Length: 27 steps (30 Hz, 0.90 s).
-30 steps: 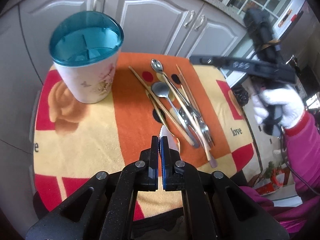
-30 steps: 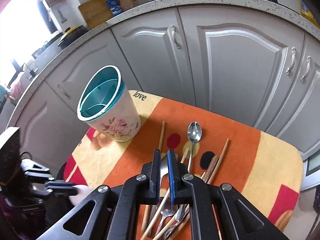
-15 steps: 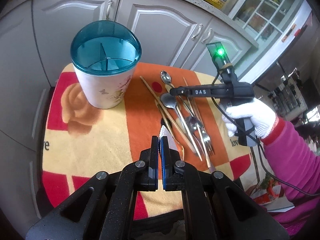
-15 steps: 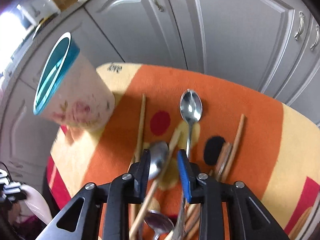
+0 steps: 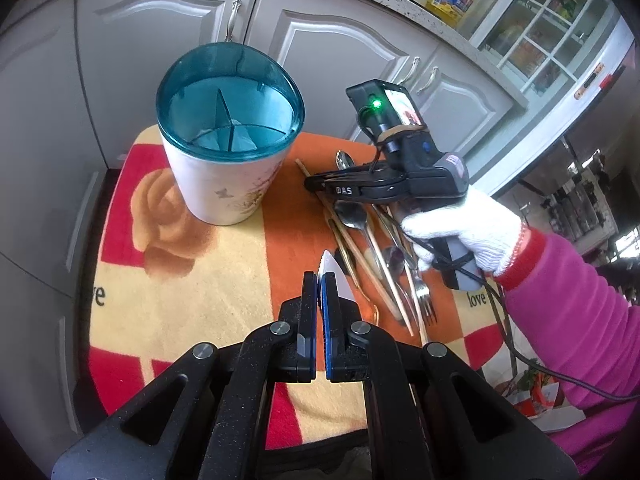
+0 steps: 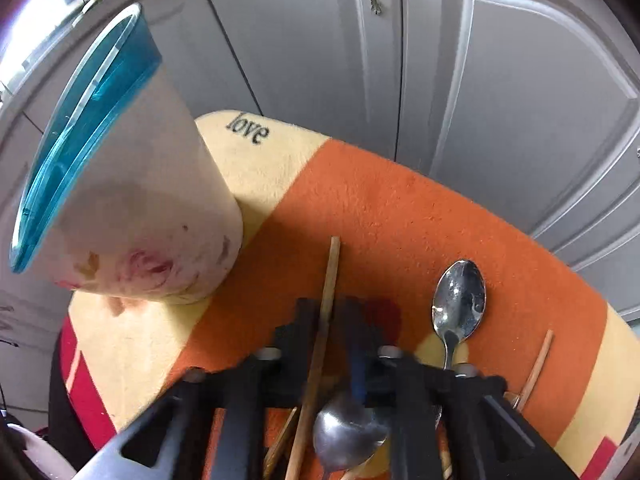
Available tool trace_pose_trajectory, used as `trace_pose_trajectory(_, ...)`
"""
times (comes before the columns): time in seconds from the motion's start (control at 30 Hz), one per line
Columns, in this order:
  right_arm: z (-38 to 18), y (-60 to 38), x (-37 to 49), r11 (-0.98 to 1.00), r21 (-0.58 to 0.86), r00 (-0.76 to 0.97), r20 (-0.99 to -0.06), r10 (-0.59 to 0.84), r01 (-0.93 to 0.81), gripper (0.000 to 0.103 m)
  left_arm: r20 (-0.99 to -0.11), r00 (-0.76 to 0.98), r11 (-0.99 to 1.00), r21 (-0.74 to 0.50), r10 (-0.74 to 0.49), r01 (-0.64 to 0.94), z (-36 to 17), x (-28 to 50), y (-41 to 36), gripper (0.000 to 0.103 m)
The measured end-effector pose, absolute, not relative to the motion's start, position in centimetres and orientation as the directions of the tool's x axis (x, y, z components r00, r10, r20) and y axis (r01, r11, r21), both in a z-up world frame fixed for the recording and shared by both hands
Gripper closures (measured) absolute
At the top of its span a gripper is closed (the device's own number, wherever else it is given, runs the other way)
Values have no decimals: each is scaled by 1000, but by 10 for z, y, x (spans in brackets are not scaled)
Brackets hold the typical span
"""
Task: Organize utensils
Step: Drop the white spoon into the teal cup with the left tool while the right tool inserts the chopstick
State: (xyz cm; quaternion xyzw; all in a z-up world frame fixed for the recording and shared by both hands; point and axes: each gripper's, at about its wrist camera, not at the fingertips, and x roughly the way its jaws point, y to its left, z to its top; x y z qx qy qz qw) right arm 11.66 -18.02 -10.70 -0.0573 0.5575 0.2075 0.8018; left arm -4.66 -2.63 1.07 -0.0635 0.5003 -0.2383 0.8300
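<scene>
A white floral holder with a teal divided rim stands on the cloth at the left; in the right wrist view it is at the left. A pile of spoons, forks and wooden chopsticks lies to its right. My left gripper is shut on a white knife, held above the cloth. My right gripper is open and low over the pile, with a wooden chopstick between its fingers. A spoon bowl lies under it and another spoon to the right.
The patterned orange, yellow and red cloth covers a small table. Grey cabinet doors stand close behind it. A gloved hand in a pink sleeve holds my right gripper over the utensils.
My right gripper has opened and dropped to the pile, coming around a chopstick. My left gripper has drawn back a little, still holding the white knife.
</scene>
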Motion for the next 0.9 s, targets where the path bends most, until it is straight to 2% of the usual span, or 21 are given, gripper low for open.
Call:
trace_pose_trajectory(0.13, -84, -190, 104, 892, 175, 307, -896, 320, -417, 97, -796, 400, 883, -343, -454, 319, 14, -46, -20, 102)
trace_pose_trajectory(0.4, -5, -230, 40, 864, 255, 422, -790, 446, -435, 97, -776, 437, 886, -344, -455, 311, 29, -48, -16, 102)
trace_pose_trajectory(0.9, 81, -247, -27, 846, 196, 560, -673, 483, -495, 98, -683, 617, 920, -293, -392, 260, 106, -37, 16, 102)
